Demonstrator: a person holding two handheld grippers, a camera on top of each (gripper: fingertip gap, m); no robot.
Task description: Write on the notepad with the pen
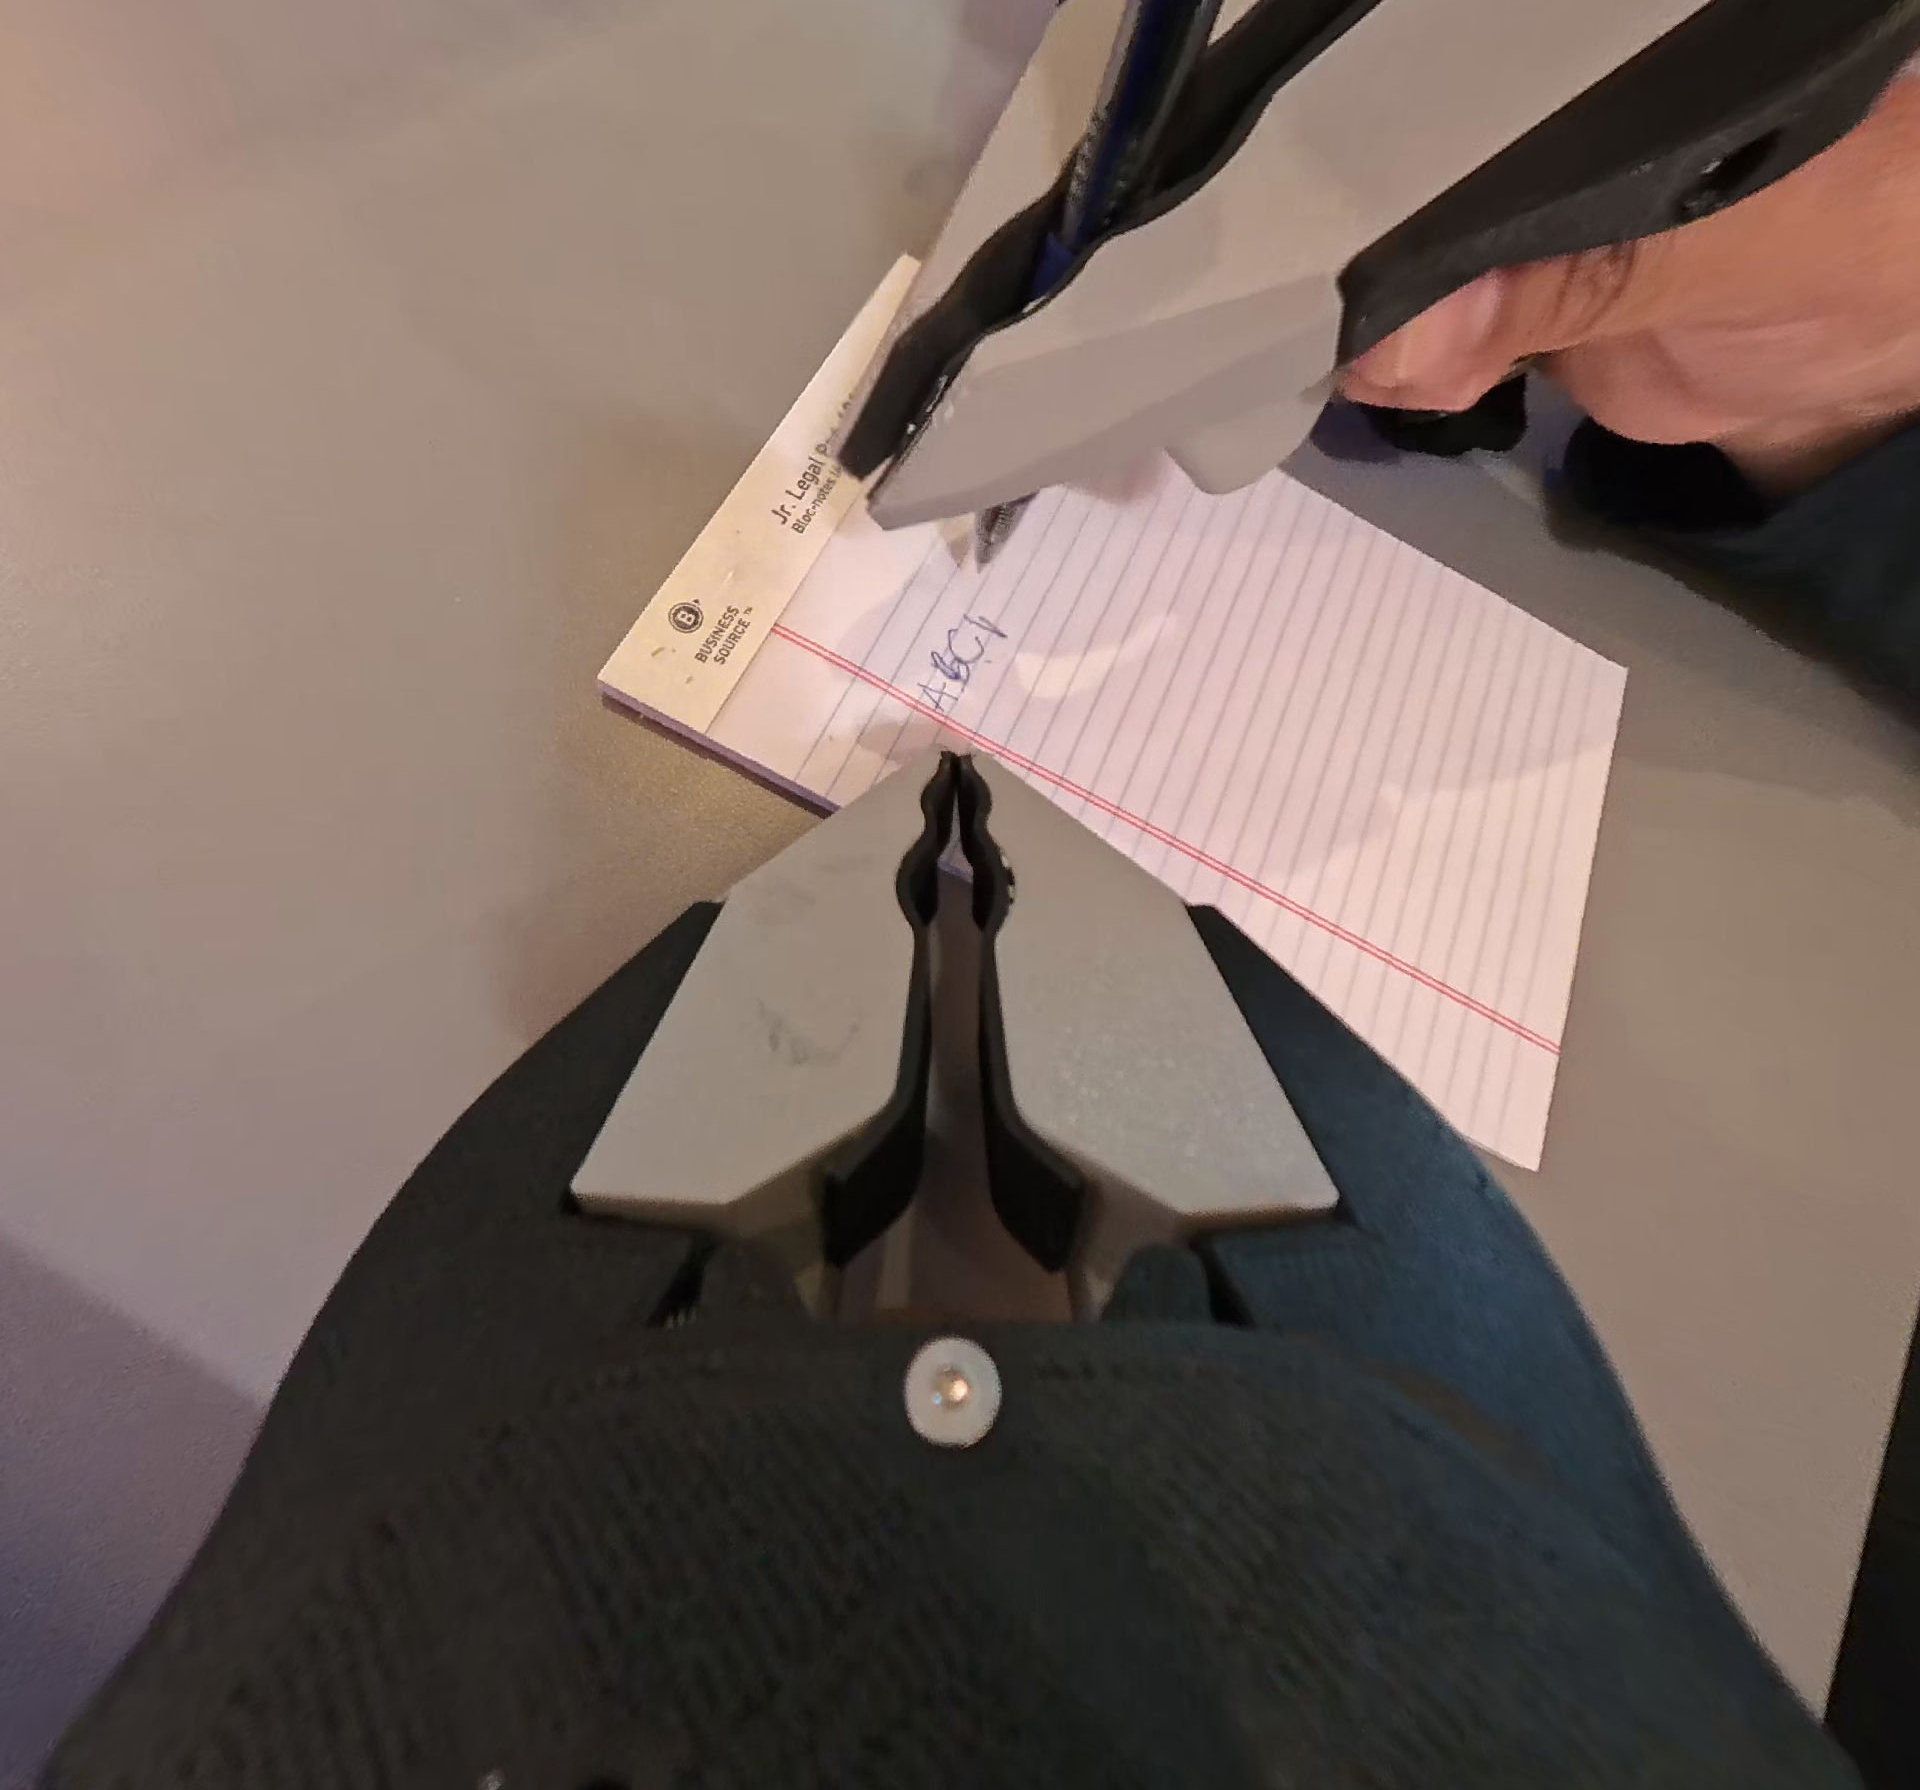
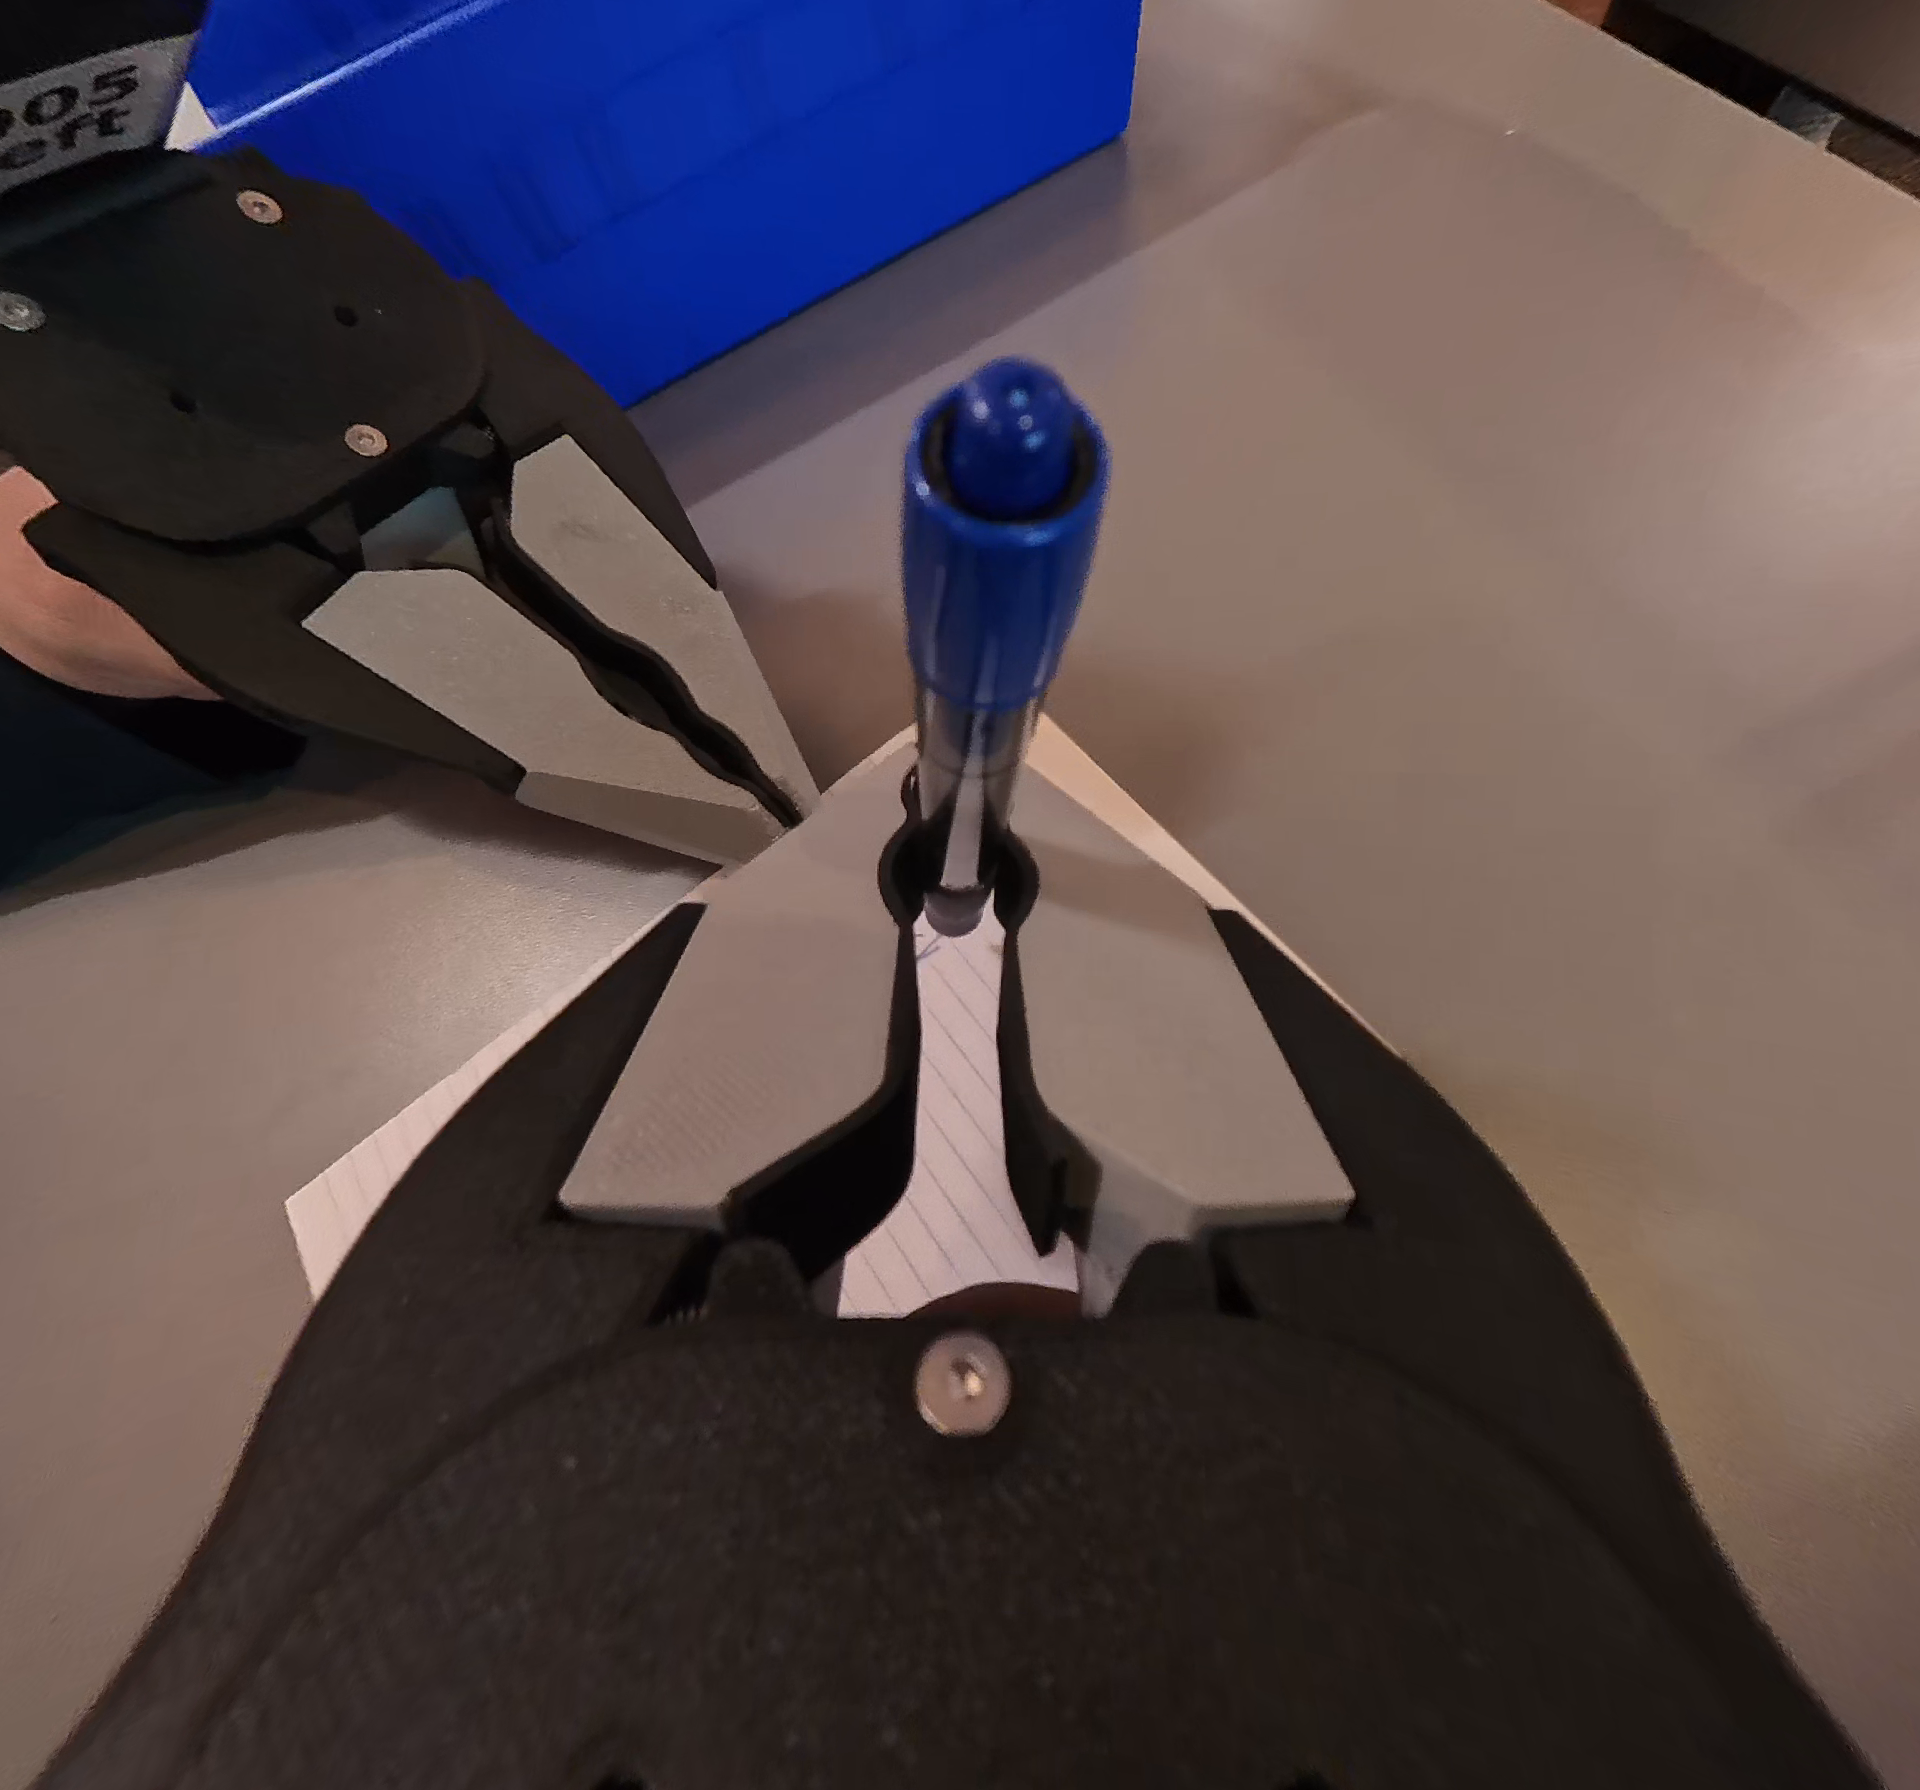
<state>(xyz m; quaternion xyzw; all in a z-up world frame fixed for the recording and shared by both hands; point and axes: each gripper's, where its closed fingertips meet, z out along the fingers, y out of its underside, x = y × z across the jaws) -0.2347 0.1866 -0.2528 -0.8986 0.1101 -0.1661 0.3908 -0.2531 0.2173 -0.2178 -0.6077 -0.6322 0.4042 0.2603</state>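
A white lined notepad (image 1: 1299, 753) with a red margin line lies on the grey table, with a few blue handwritten marks (image 1: 966, 665) near its top. My right gripper (image 1: 883, 483) comes in from the upper right, shut on a blue pen (image 1: 1143, 78). The pen tip (image 1: 985, 545) points down at the paper just beyond the marks; I cannot tell if it touches. In the right wrist view the pen (image 2: 997, 545) stands between my right gripper's (image 2: 966, 784) fingers, over the notepad (image 2: 416, 1148). My left gripper (image 1: 956, 774) is shut and empty, its tips at the pad's near edge.
A blue plastic bin (image 2: 675, 130) stands on the table behind the pad. My left gripper (image 2: 790, 815) also shows in the right wrist view, at the left. A person's hand (image 1: 1662, 338) holds the right gripper. A dark block (image 2: 1787, 5) sits at the far right. The tips of one gripper are about 5 centimetres away from the tips of the other.
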